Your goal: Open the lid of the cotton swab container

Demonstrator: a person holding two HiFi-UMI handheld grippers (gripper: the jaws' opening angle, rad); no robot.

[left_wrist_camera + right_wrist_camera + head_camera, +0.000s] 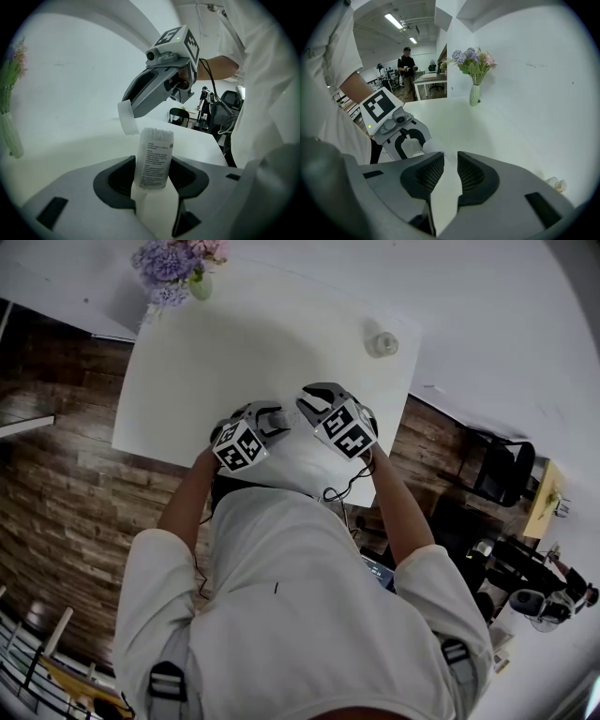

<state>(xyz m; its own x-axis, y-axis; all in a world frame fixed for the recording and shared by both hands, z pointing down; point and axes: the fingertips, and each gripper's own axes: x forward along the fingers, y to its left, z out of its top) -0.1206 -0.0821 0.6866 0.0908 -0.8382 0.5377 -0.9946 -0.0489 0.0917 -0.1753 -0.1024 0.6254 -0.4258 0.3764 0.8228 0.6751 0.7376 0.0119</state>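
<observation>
My left gripper [152, 171] is shut on the cotton swab container [154, 157], a clear upright tube with a printed label. Its top is uncovered and the white swab tips show. The translucent lid [125, 117] hangs above and to the left of the tube, clear of the table, pinched by its edge at the tip of my right gripper [133, 110]. In the right gripper view the pads [471, 174] stand close together around a pale sliver. In the head view both grippers [277, 418] [307, 401] meet over the near edge of the white table [234, 352], and the container is hidden there.
A glass vase of purple and pink flowers [178, 268] stands at the table's far left corner. A small clear object [382, 343] lies near the far right corner. Chairs and desks stand beyond the table's right side; people stand far off in the room.
</observation>
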